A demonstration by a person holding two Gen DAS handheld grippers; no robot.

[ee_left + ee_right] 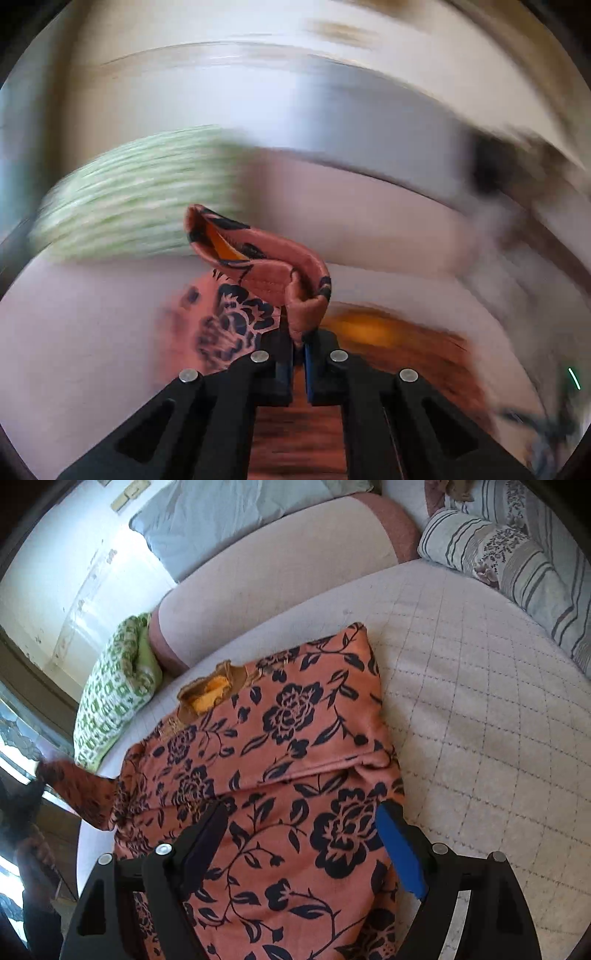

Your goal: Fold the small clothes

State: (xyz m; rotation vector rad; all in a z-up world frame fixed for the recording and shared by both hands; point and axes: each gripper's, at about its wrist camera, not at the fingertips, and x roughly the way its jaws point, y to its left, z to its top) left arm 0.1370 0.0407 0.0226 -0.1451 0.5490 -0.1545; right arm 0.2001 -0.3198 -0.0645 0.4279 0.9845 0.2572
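Note:
A small salmon-orange garment with a dark navy flower print [295, 746] lies on a quilted bed cover, its right side folded over and an orange lining at the neck. My right gripper [299, 827] is open just above its lower part, one finger on each side of a flower. My left gripper [298, 354] is shut on a sleeve or edge of the same garment [280, 273], which curls up from the jaws; this view is blurred by motion. In the right wrist view that lifted sleeve [81, 786] sticks out at the far left.
A green and white patterned pillow [110, 694] lies left of the garment against a pink bolster [280, 572]. Striped and flowered pillows [517, 561] lie at the back right. The quilted cover [480, 701] stretches to the right. The bed edge is at the left.

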